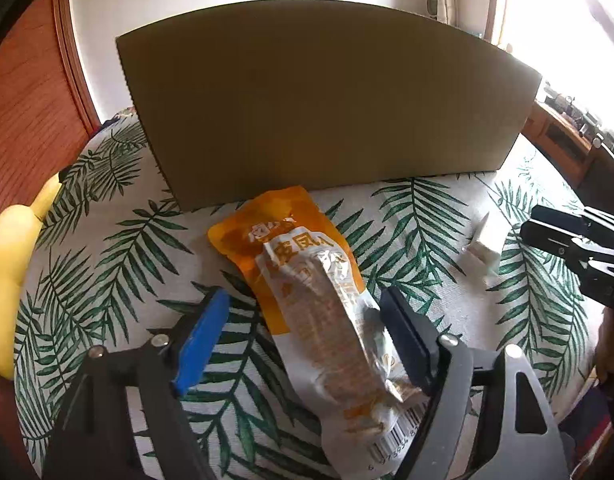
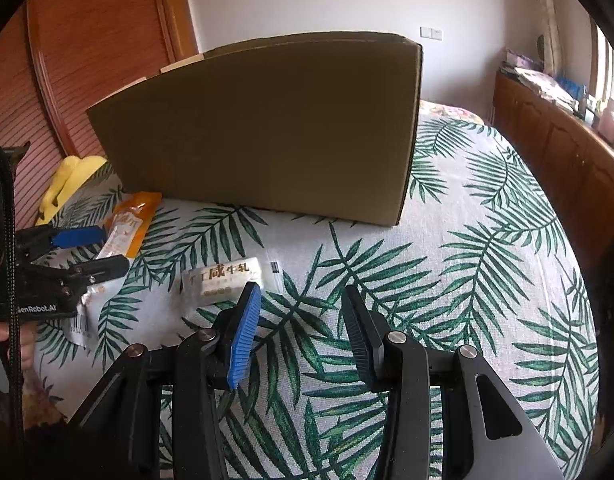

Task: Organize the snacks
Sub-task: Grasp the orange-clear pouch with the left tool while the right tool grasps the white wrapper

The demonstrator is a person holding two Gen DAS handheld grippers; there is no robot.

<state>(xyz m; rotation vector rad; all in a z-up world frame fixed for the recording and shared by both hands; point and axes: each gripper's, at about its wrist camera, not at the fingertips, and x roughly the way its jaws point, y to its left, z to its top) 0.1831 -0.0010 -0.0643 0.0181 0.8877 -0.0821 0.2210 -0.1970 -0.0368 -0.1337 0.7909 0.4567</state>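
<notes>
We see the orange snack pouch (image 1: 307, 300) lying flat on the leaf-print bed cover (image 1: 107, 240), between the fingers of the left gripper (image 1: 305, 336), which stand wide apart. The right finger seems to touch the edge of the pouch, the blue pad (image 1: 203, 340) on the left is clear of it, so we judge it is not gripped. The long axis of the pouch runs almost along the gripper's pointing line, orange end toward the cardboard box (image 1: 327, 112), barcode end near the camera. The left hand is clearly nearer to it. The right gripper (image 2: 303, 332) hangs half open over bare cloth with nothing between its fingers; the small white snack packet (image 2: 223, 280) lies just ahead of its blue pad. The tall near wall of the box stands in the way, so any snack probably must go up over it. A yellow soft toy (image 1: 7, 280) rests on the far left, well apart.
</notes>
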